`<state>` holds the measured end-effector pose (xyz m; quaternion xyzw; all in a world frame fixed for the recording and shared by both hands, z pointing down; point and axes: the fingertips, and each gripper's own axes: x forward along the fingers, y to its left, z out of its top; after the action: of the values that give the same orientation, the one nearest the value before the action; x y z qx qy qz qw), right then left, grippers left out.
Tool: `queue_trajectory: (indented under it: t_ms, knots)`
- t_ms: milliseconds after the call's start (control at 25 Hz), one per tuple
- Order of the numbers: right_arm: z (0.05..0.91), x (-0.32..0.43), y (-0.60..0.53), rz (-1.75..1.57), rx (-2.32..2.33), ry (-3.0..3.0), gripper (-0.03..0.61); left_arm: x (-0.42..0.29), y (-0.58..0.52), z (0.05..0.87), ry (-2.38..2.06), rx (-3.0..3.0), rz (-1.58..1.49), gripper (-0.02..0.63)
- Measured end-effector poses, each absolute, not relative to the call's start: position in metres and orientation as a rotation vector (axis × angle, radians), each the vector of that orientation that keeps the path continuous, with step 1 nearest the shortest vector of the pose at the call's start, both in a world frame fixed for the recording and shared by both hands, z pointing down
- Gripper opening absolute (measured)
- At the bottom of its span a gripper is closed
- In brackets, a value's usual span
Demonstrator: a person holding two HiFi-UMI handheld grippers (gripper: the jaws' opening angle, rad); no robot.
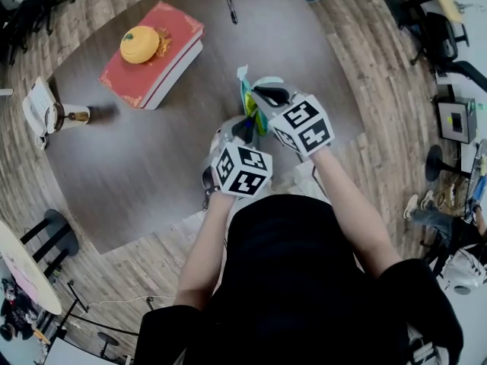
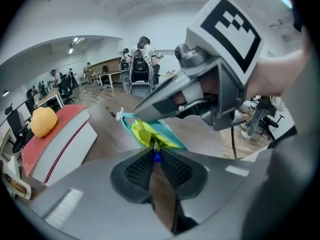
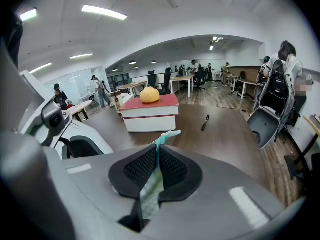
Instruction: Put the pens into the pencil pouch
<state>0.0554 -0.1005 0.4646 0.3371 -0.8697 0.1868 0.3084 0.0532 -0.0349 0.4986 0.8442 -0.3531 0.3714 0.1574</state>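
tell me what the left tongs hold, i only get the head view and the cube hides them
observer: A pen with a blue end, pinched in the left tongs.
operator: and the right tongs
observer: The right tongs are shut on the teal edge of the pouch.
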Motion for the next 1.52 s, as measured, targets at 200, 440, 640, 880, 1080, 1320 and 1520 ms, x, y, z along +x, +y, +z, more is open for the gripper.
queue_trajectory:
  t_ms: [200,440,640,880,1080,1320,1520]
  knots:
    - [0.462,0.058,-0.103,0.492,0.897,-2.302,0.028,0.059,-0.035,0.496,-1.008,2.443,1.072,0.068]
    - [0.461,0.062,-0.104,0.490,0.906,-2.305,0.028,0.058,-0.035,0.494,-1.022,2.452,1.067,0.077]
    - [0.455,0.064,-0.108,0.467,0.927,-2.314,0.026,0.054,-0.032,0.483,-1.042,2.467,1.070,0.084]
    - [0.450,0.065,-0.110,0.458,0.924,-2.320,0.025,0.036,-0.030,0.470,-1.100,2.453,1.037,0.083]
    - [0.442,0.063,-0.113,0.443,0.937,-2.340,0.025,0.018,-0.029,0.467,-1.159,2.415,1.026,0.080]
    - [0.432,0.052,-0.111,0.424,0.916,-2.375,0.025,-0.002,-0.031,0.456,-1.254,2.395,0.971,0.058]
    - [0.419,0.035,-0.110,0.387,0.901,-2.417,0.025,-0.020,-0.030,0.446,-1.328,2.379,0.935,0.042]
